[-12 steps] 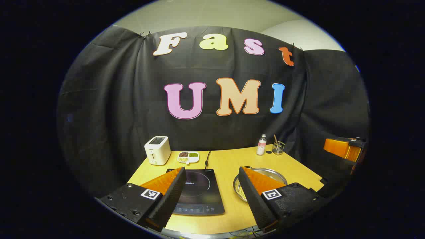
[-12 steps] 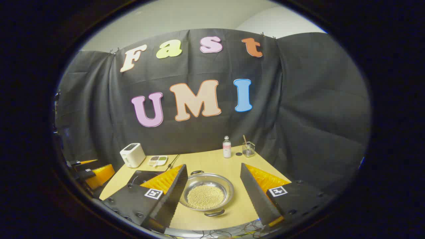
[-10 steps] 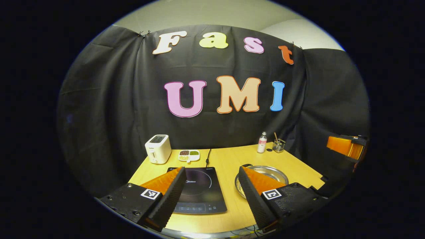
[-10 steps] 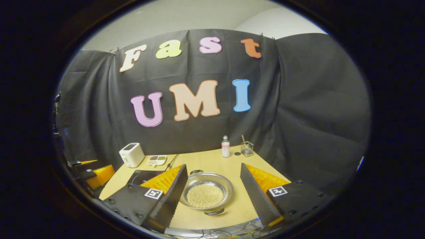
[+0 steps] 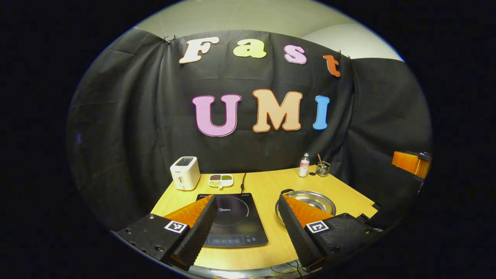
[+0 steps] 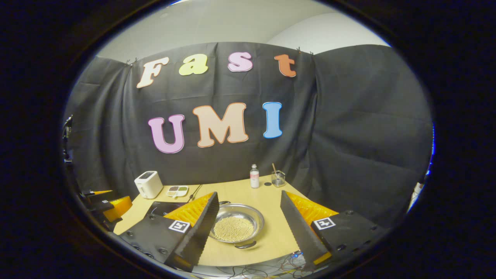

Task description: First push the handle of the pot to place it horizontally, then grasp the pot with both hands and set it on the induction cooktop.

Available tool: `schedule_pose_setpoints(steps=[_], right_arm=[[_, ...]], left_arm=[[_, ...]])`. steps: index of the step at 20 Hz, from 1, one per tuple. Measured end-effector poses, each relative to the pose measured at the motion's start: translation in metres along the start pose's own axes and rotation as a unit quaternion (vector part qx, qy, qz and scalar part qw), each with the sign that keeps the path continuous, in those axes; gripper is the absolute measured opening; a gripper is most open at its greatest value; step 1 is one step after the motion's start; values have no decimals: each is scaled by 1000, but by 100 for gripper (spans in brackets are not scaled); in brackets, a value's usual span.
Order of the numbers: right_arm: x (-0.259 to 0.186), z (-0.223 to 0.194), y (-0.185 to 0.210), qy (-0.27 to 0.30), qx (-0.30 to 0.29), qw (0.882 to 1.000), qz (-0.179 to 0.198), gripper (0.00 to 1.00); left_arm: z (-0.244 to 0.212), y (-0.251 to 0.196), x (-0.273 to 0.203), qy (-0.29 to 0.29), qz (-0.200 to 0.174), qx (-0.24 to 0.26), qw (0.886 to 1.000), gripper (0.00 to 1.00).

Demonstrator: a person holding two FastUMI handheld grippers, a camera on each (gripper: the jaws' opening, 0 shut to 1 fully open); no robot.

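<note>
**Operator:** Right gripper view, containers first. I see the pot [image 6: 237, 224], a shallow steel pan, on the table [image 6: 271, 240] between my right gripper's [image 6: 248, 228] fingers; it holds a layer of small pale beads. One dark handle faces me at the near rim, the other sits at the far rim. A divided dish [image 6: 177, 190] holds three fillings, dark, green and pale. A glass jar [image 6: 278, 178] holds a stick. A bottle [image 6: 254, 176] stands just beside it.

**Supervisor:** Jaw states?

**Operator:** Both sets stand wide apart, holding nothing. In the left gripper view, the left gripper [image 5: 247, 223] hangs above the table's near edge with the induction cooktop [image 5: 233, 219] between its fingers; the pot [image 5: 312, 198] lies right of the cooktop, apart from it.

**Supervisor:** Changes since the earlier frame?

**Operator:** Both cameras have pulled back: the table's things appear smaller and farther off. The pot has not moved on the table. The right gripper sits farther toward the edge of the left gripper view.

**Supervisor:** Counts?

**Operator:** One pot with two handles, one cooktop, one toaster [image 6: 148, 184], one dish, one bottle, one jar, two grippers.
</note>
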State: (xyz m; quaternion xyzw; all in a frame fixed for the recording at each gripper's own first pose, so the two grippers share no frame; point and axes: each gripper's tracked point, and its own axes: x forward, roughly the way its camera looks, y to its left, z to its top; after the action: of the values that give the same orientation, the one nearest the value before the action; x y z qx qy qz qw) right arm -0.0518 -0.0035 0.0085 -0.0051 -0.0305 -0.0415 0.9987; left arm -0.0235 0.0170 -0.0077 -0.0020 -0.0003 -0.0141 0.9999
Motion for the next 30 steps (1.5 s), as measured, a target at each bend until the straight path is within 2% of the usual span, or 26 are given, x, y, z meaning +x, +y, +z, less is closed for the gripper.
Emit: schedule_pose_setpoints(steps=[1,8,9,10,13,16,21,23,24,25,26,27,30], right_arm=[[-4,-2,2,1,-1,1000,0,99],[-20,-11,8,6,-6,1000,-2,99],[-21,-12,10,7,-5,1000,0,99],[-20,-11,12,7,-5,1000,3,92],[-19,-14,20,10,-11,1000,15,92],[-17,-27,35,32,2,999,33,77],[-10,-49,57,66,21,996,59,9],[-7,-64,65,94,27,993,72,1],[-3,-71,68,107,25,991,77,7],[1,-80,71,119,23,990,78,7],[4,-89,74,133,19,987,85,2],[5,-100,80,149,14,984,92,2],[6,-142,86,211,-2,972,108,0]], left_arm=[[-1,3,-2,-1,1,0,1000,96],[-10,29,-17,-9,20,-12,1000,96],[-10,34,-20,-11,25,-15,1000,93],[-9,39,-22,-13,30,-16,999,96],[-9,52,-29,-26,46,-15,998,96],[-13,63,-32,-30,59,-23,998,96],[-22,73,-33,-22,64,-30,997,95],[-27,70,-34,-14,58,-36,998,93],[-27,69,-33,-13,57,-37,998,96],[-27,70,-32,-13,58,-37,998,96],[-28,71,-30,-13,58,-40,997,93],[-29,70,-28,-10,57,-44,997,96],[-36,68,-17,5,53,-60,997,96]])
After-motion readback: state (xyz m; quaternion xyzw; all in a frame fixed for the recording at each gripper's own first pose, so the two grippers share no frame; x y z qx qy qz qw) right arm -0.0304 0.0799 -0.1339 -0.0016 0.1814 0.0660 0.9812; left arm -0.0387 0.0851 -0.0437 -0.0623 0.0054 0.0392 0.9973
